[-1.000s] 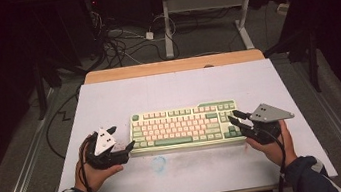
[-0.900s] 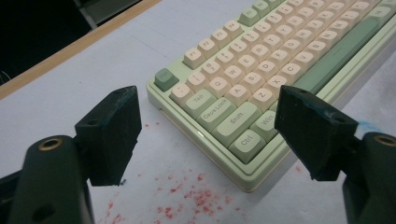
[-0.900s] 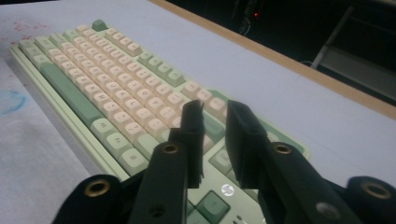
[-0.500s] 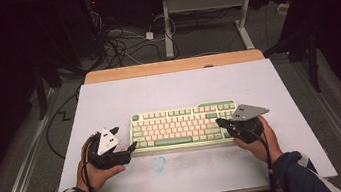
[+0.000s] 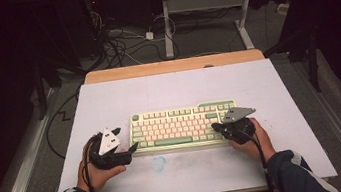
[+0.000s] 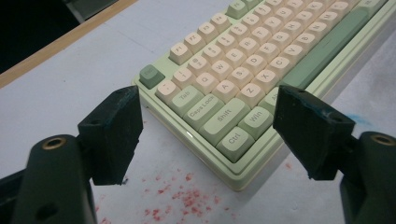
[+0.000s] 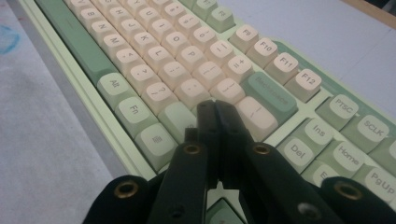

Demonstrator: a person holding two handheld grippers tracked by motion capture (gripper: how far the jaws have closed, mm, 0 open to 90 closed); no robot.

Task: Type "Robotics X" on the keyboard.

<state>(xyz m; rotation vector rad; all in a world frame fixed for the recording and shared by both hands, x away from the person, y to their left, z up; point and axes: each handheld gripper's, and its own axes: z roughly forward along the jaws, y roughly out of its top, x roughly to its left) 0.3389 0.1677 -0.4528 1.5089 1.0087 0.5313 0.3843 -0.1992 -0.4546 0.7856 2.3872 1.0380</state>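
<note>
A green and cream keyboard (image 5: pixel 182 124) lies in the middle of the white mat. My left gripper (image 5: pixel 125 138) sits at its left end, open. In the left gripper view the left gripper (image 6: pixel 208 112) has its two black jaws spread wide on either side of the keyboard (image 6: pixel 261 51) corner with the Ctrl key, and nothing is held. My right gripper (image 5: pixel 215 127) rests over the keyboard's right part. In the right gripper view the right gripper (image 7: pixel 215 109) has its jaws pressed together, tips just above the keys beside Backspace on the keyboard (image 7: pixel 154 46).
A blue smudge (image 5: pixel 158 163) marks the mat in front of the keyboard, and red specks (image 6: pixel 187 196) lie near the left gripper. The wooden table edge (image 5: pixel 174 66) shows at the far side. Cables (image 5: pixel 120 42) and a desk frame stand on the floor beyond.
My right gripper has moved left from beyond the keyboard's right end to over its right-hand keys. The left gripper has hardly shifted.
</note>
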